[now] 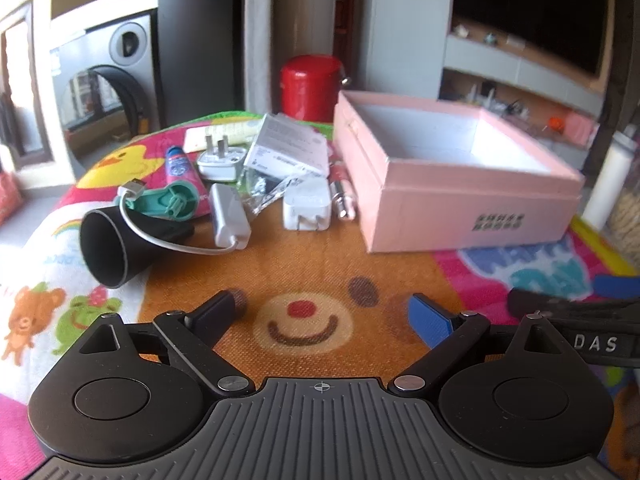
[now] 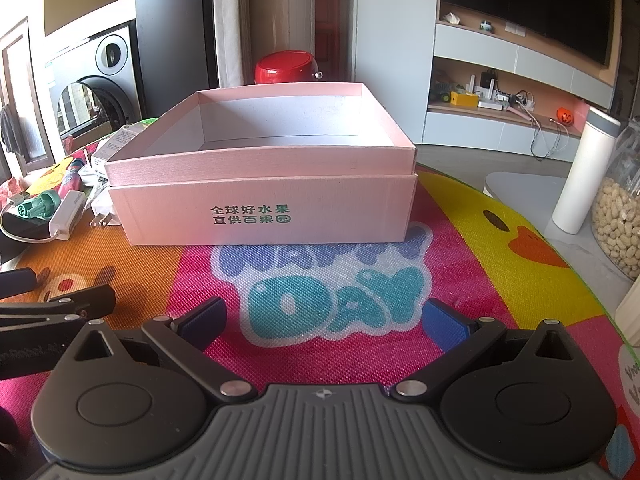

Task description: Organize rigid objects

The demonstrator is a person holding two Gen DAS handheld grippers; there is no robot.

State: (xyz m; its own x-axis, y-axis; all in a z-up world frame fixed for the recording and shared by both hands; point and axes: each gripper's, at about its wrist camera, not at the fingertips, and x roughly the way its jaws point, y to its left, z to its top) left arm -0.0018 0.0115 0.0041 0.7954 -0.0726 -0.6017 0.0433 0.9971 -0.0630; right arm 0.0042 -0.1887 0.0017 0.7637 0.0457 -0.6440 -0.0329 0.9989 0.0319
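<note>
Cartoon mat (image 2: 320, 280) covers the counter in front of me, bright pink, orange and yellow, with a smiling bear face under my left claw (image 1: 328, 312) and puffy "DAY" letters under my right claw (image 2: 324, 316). Both claws hang low over the mat with their fingers spread wide apart and nothing between them.

The pink box (image 2: 264, 184) sits open toward the back of the mat, its white inside bare, green lettering on the side facing my right claw. Left of it lies the clutter to sort: a white two-prong charger (image 1: 307, 208) just beside the box, a white adapter with a cable (image 1: 229, 216), a white three-pin plug (image 1: 220, 162), a black cone-shaped tube (image 1: 110, 248) on its side, a teal plastic piece (image 1: 172, 202) and a white leaflet (image 1: 286, 146) on top of the heap.

Behind the counter stand a red pot (image 2: 286, 67), a washing machine (image 2: 98, 88) at the left, and shelves under a dark television (image 2: 528, 12) at the right. A white bottle (image 2: 582, 172) and a jar of peanuts (image 2: 618, 220) stand off the mat's right edge.
</note>
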